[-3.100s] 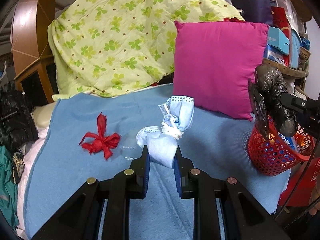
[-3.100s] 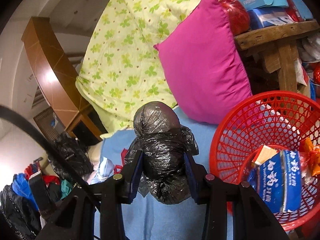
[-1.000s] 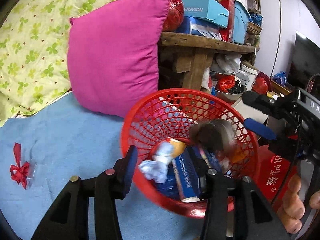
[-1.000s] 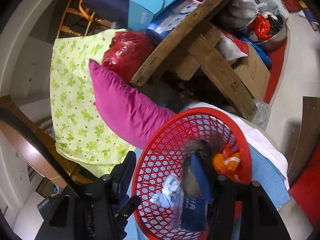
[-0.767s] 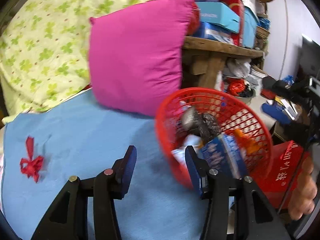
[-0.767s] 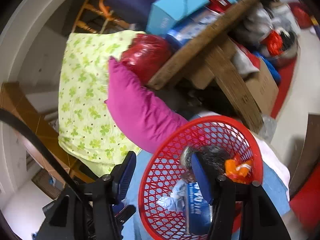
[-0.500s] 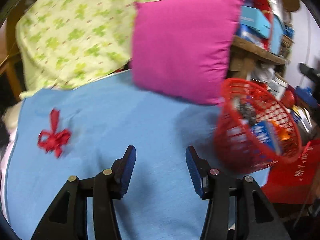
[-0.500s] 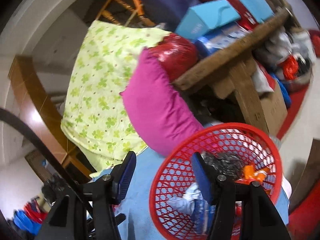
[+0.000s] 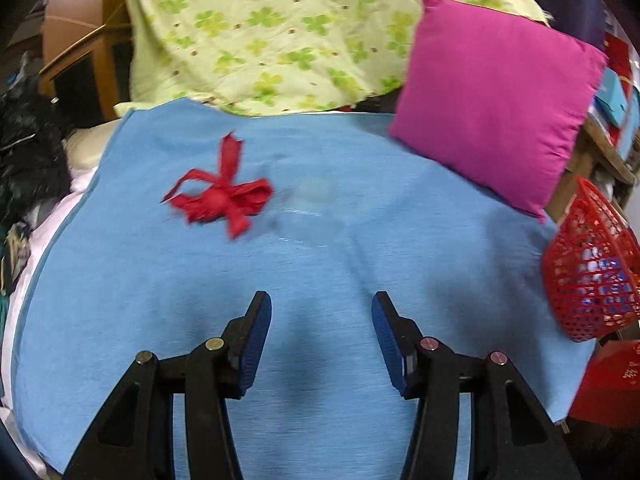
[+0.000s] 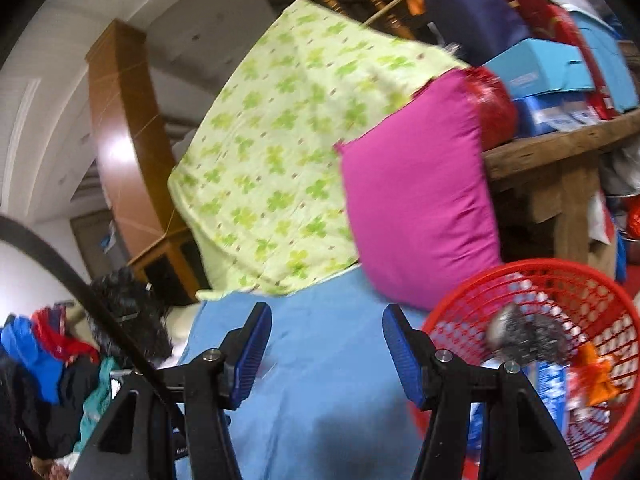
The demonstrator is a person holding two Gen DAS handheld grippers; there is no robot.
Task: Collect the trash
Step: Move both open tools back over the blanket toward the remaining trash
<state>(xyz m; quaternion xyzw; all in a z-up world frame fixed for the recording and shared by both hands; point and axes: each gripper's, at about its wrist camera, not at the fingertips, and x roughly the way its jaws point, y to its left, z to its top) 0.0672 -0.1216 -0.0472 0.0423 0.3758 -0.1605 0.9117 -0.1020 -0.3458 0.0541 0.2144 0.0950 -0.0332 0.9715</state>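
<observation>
A red ribbon bow (image 9: 222, 198) lies on the blue cloth (image 9: 200, 300), with a clear plastic piece (image 9: 308, 204) just to its right. My left gripper (image 9: 322, 334) is open and empty, low over the cloth, nearer than the bow. The red mesh basket (image 9: 592, 268) stands at the cloth's right edge. In the right wrist view the basket (image 10: 560, 280) holds a crumpled black bag (image 10: 524, 334), a blue packet and orange wrapper. My right gripper (image 10: 326, 350) is open and empty, left of the basket.
A magenta pillow (image 9: 496, 108) leans at the back right of the cloth. A green clover-print blanket (image 9: 280, 28) is piled behind. A wooden shelf (image 10: 560, 148) with boxes stands right of the pillow. Dark clothes (image 10: 48, 380) are heaped at the left.
Both grippers have let go of their trash into the basket and stand open. The left gripper has swung left from the basket towards the bow. The right has pulled back from the basket.
</observation>
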